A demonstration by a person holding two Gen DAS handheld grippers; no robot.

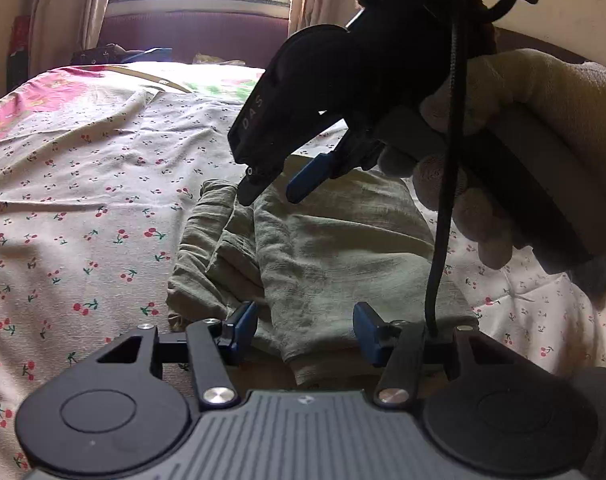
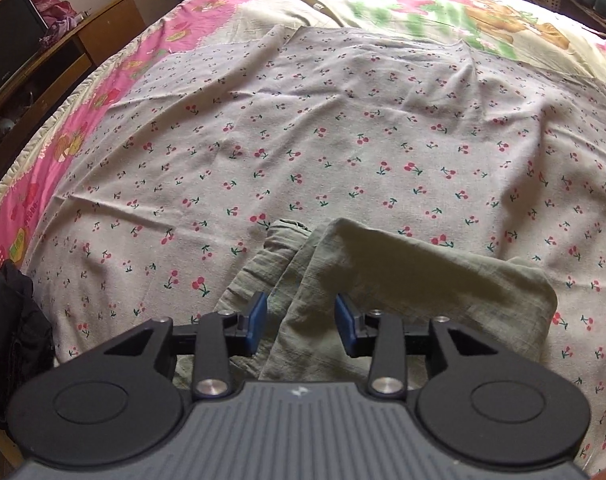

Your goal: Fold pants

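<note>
Pants (image 2: 383, 280), olive green, lie folded into a compact bundle on the bed (image 2: 343, 140), at the near edge, over the cherry-print sheet (image 1: 83, 200). Left hand-held gripper (image 1: 305, 330) hovers just above the near end of the bundle, jaws released, nothing between them. Right hand-held gripper (image 2: 301, 326) also released, blue pads either side of a fabric ridge but, as far as the fisheye shows, not pinching it. In the left view the right hand-held gripper (image 1: 275, 188) sits over the far end of the bundle, tips pointing down at the cloth, gloved hand (image 1: 503, 152) behind it.

Key relation: bundle lies directly ahead of and below both grippers; the left one is at the near end, the right at the far end. Long axis runs roughly left-right across the right view, folded edge toward the far side, loose layered ends bunched at its left. Fold looks mostly done; probably a final tidy or press remains.
</note>
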